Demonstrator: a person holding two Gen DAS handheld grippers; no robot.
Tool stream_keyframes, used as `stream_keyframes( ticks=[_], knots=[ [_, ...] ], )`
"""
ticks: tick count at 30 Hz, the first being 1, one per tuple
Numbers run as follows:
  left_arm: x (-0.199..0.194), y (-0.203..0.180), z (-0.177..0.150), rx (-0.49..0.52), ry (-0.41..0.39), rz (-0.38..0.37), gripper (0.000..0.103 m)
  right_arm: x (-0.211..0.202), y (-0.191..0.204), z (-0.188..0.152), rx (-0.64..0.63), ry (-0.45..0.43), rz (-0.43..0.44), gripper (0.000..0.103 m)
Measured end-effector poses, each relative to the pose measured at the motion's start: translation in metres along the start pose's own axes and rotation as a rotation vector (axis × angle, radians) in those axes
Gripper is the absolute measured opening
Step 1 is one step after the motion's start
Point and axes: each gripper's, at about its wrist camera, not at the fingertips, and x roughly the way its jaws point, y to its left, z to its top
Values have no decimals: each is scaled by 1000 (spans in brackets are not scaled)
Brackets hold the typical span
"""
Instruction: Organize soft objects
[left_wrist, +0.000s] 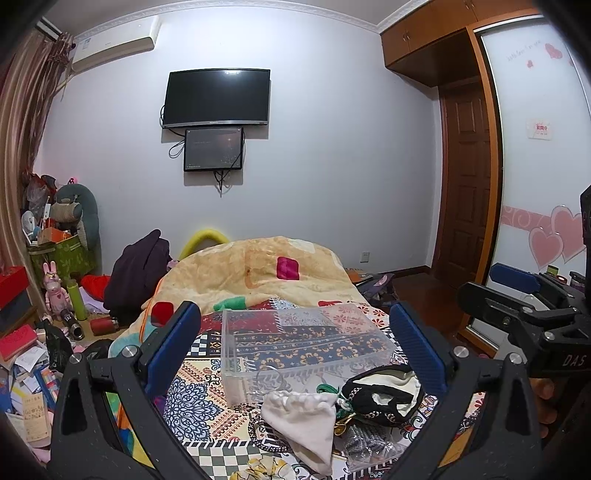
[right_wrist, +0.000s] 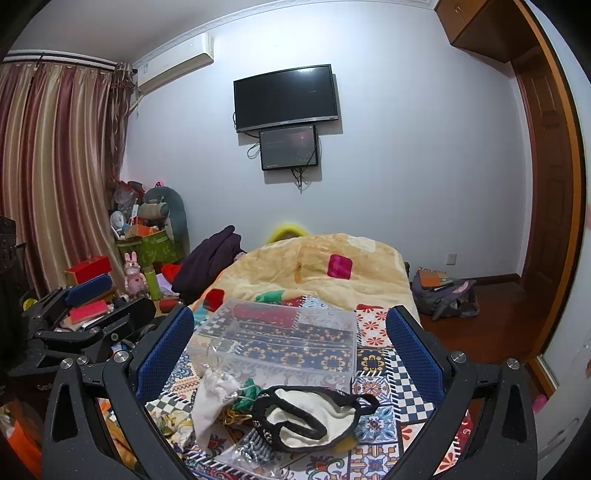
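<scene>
A clear plastic box (left_wrist: 295, 343) (right_wrist: 280, 339) stands empty on the patterned bed cover. In front of it lie a white drawstring pouch (left_wrist: 306, 417) (right_wrist: 212, 402), a black-trimmed cream pouch (left_wrist: 384, 398) (right_wrist: 310, 413) and a green cord (left_wrist: 327, 389) (right_wrist: 247, 393). My left gripper (left_wrist: 295, 332) is open, above and behind the pile, empty. My right gripper (right_wrist: 291, 339) is open and empty, just behind the black-trimmed pouch. Each gripper shows in the other's view, the right one (left_wrist: 524, 295) and the left one (right_wrist: 88, 295).
A clear plastic bag (left_wrist: 373, 446) (right_wrist: 251, 454) with dark beads lies at the near edge. A folded yellow blanket (left_wrist: 258, 269) (right_wrist: 325, 266) fills the far bed. Clutter, boxes and toys (left_wrist: 55, 288) crowd the floor at left. A backpack (right_wrist: 443, 295) lies on the floor at right.
</scene>
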Motion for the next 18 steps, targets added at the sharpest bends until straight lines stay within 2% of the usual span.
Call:
stream_keyframes(
  ticks=[18],
  knots=[
    [-3,0,1,5,0,4,103,2,0,-4,8,0,5,103]
  ],
)
